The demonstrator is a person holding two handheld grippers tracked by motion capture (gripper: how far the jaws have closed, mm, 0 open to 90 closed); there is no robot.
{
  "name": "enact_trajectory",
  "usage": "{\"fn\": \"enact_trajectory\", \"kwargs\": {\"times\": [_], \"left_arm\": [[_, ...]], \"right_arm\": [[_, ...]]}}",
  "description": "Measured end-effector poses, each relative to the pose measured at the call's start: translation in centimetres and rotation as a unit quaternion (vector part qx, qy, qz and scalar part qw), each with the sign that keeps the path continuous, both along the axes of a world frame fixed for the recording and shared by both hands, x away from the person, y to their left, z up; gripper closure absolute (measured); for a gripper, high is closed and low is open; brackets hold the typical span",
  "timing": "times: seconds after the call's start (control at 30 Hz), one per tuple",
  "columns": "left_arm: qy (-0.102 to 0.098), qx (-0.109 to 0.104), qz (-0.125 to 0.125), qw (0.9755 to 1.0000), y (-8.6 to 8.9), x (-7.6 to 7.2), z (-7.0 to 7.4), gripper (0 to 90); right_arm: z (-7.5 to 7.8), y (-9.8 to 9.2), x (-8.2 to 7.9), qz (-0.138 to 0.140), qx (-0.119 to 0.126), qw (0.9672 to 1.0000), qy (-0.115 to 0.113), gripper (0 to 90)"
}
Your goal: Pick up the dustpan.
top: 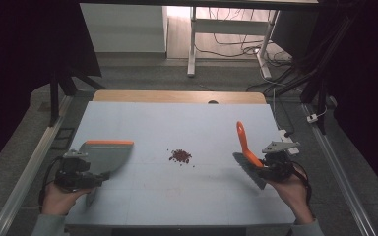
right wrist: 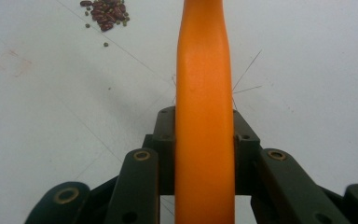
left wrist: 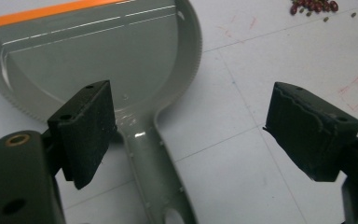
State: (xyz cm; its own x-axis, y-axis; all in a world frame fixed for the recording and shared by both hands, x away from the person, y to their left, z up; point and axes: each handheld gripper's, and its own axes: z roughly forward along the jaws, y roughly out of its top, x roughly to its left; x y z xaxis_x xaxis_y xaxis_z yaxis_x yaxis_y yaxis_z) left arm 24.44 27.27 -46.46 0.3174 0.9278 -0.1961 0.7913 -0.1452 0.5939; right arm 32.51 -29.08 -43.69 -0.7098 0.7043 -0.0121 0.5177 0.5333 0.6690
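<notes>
A grey dustpan with an orange front lip lies flat on the left of the white table mat. My left gripper hovers over its handle. In the left gripper view the dustpan lies ahead, and the left gripper stands open with its pads off the handle. My right gripper is shut on the orange handle of a brush, whose dark bristles rest on the mat. That brush handle runs up between the right gripper jaws. A small pile of red beans lies mid-table.
A wooden table edge shows behind the mat. A white power strip lies off the mat's right side. Metal rails flank the table. White desk legs and cables stand on the floor beyond.
</notes>
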Motion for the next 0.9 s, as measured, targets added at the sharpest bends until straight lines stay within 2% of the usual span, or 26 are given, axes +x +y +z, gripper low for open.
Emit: {"fn": "enact_trajectory", "kwargs": {"times": [0.17, 0.23, 0.27, 0.3, 0.43, 0.57, 0.63, 0.67, 0.73, 0.9], "left_arm": [[0.013, 0.003, 0.01, 0.9999, 0.7, -0.1, -0.2, 16.0], [0.023, 0.005, 0.013, 0.9996, 1.0, -0.2, -0.3, 15.7], [0.04, 0.003, 0.01, 0.9991, 1.3, -0.2, -0.4, 15.7], [0.047, 0.003, 0.009, 0.9989, 1.4, -0.3, -0.4, 15.5], [0.061, -0.001, 0.017, 0.998, 1.8, -0.3, -0.7, 14.9], [0.077, -0.007, 0.026, 0.9967, 2.0, 0.2, -1.8, 14.6], [0.094, -0.01, 0.039, 0.9948, 2.0, 0.7, -2.8, 14.9], [0.094, -0.01, 0.039, 0.9948, 2.0, 0.7, -2.8, 16.4], [0.106, -0.017, 0.041, 0.9933, 1.9, 1.1, -3.4, 17.8], [0.115, -0.022, 0.044, 0.9921, 1.7, 1.7, -4.5, 19.0]], "right_arm": [[-0.1, 0.2, 0.0, 0.002, -0.002, 1.0, 0.002, 70.8], [-0.1, 0.2, 0.0, 0.002, -0.002, 1.0, 0.001, 70.9], [-0.1, 0.3, -0.1, 0.002, -0.002, 1.0, 0.001, 70.8], [-0.1, 0.3, -0.1, 0.002, -0.003, 1.0, -0.002, 70.8], [0.0, 0.2, -0.2, 0.002, -0.002, 1.0, -0.004, 70.8], [-0.1, 0.2, -0.1, 0.0, -0.005, 1.0, -0.002, 70.8], [-0.2, 0.2, -0.1, 0.0, -0.005, 1.0, -0.002, 70.8], [-0.2, 0.2, -0.1, -0.001, -0.005, 1.0, -0.002, 70.8], [-0.2, 0.2, -0.1, -0.001, -0.006, 1.0, -0.002, 70.8], [-0.3, 0.3, -0.1, 0.001, -0.007, 1.0, -0.002, 70.8]]}}
